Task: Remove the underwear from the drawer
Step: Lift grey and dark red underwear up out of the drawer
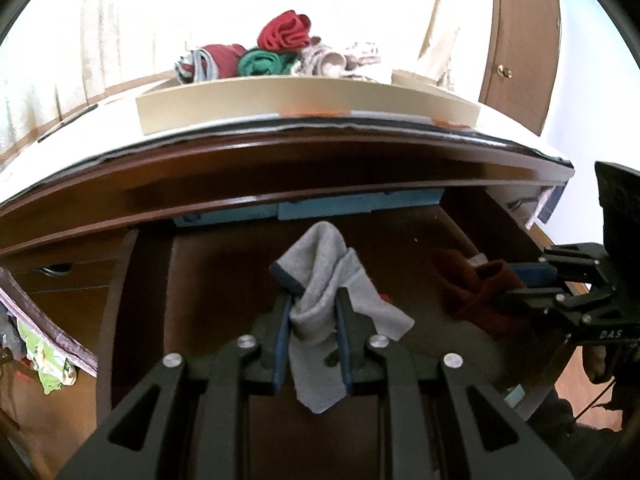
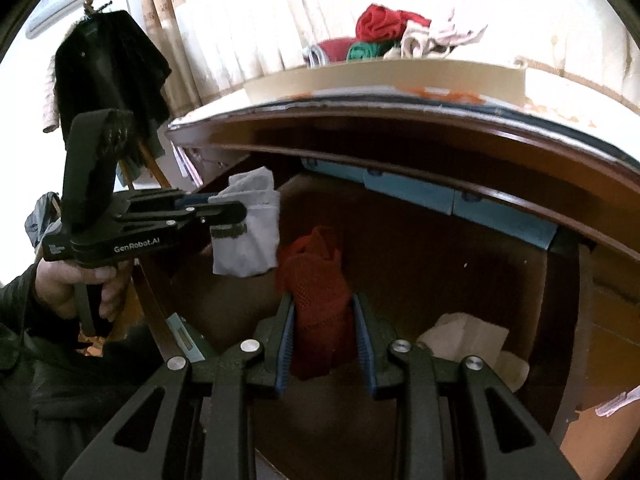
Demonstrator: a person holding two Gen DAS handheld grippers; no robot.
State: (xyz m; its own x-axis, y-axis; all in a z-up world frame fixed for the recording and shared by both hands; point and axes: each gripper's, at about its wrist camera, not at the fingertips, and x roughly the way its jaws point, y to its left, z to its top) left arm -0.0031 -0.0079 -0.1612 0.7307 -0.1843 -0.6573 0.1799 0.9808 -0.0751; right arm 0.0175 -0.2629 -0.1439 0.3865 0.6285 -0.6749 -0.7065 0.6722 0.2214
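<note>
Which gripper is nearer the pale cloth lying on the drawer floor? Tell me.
Right. The right gripper hangs just left of the pale cloth; the left gripper sits farther left, beyond it.

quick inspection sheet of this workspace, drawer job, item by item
surface: dresser top carrying a shallow tray.
job's things: grey underwear and red underwear, both lifted over the open drawer.
clutter: rolled garments piled in the tray; pale cloth lying in the drawer.
grippers: left claw shut on the grey piece; right claw shut on the red piece.
cables: nothing seen.
surroundings: curtain, wooden door.
</note>
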